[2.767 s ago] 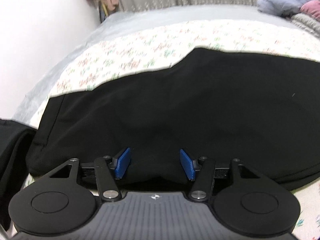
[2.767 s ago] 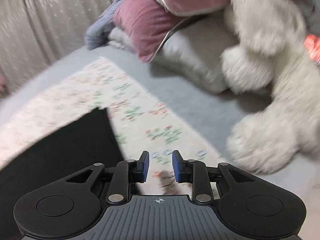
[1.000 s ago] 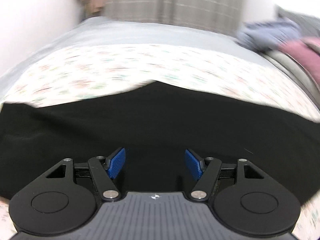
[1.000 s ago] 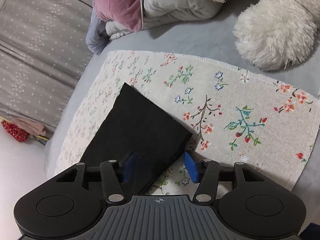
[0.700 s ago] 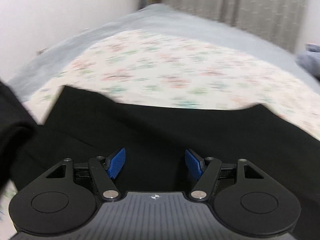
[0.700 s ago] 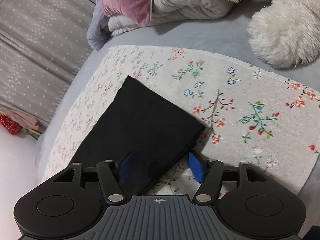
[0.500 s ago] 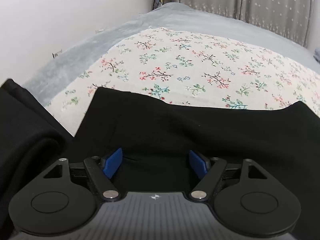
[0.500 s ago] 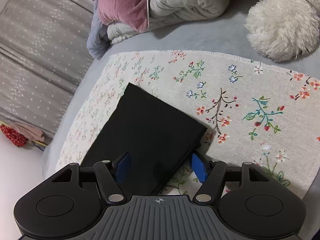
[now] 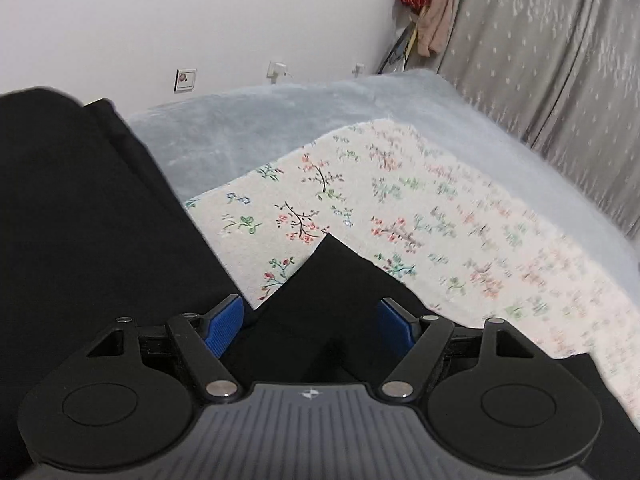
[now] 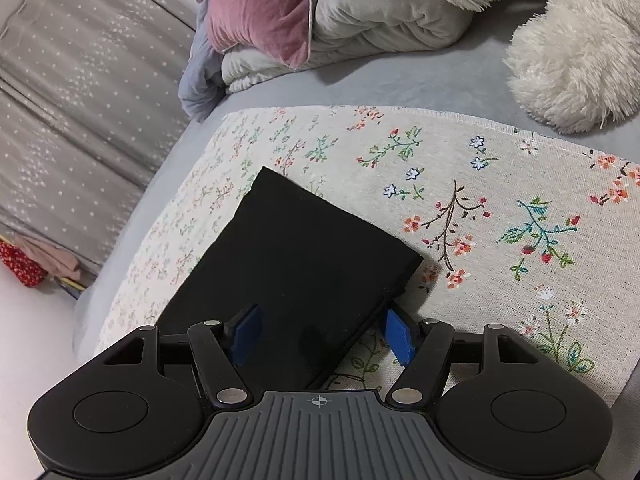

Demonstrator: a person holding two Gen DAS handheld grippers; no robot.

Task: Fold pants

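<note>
Through the left wrist view, we see our left gripper (image 9: 310,326) spread apart over a corner of the black pants (image 9: 340,280), which lie on the floral cloth (image 9: 440,208) covering the grey bed (image 9: 280,120); white wall (image 9: 200,20) and grey curtain (image 9: 560,60) stand behind.

Through the right wrist view, our right gripper (image 10: 322,336) gapes wide, straddling the pants' folded leg end (image 10: 304,252) near the cloth's (image 10: 500,184) far edge, with a pink pillow (image 10: 264,12), bedding and a white plush toy (image 10: 568,52) beyond.

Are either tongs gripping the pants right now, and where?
Neither. Both the left tongs and right tongs are open, straddling the black pants without clamping them.
</note>
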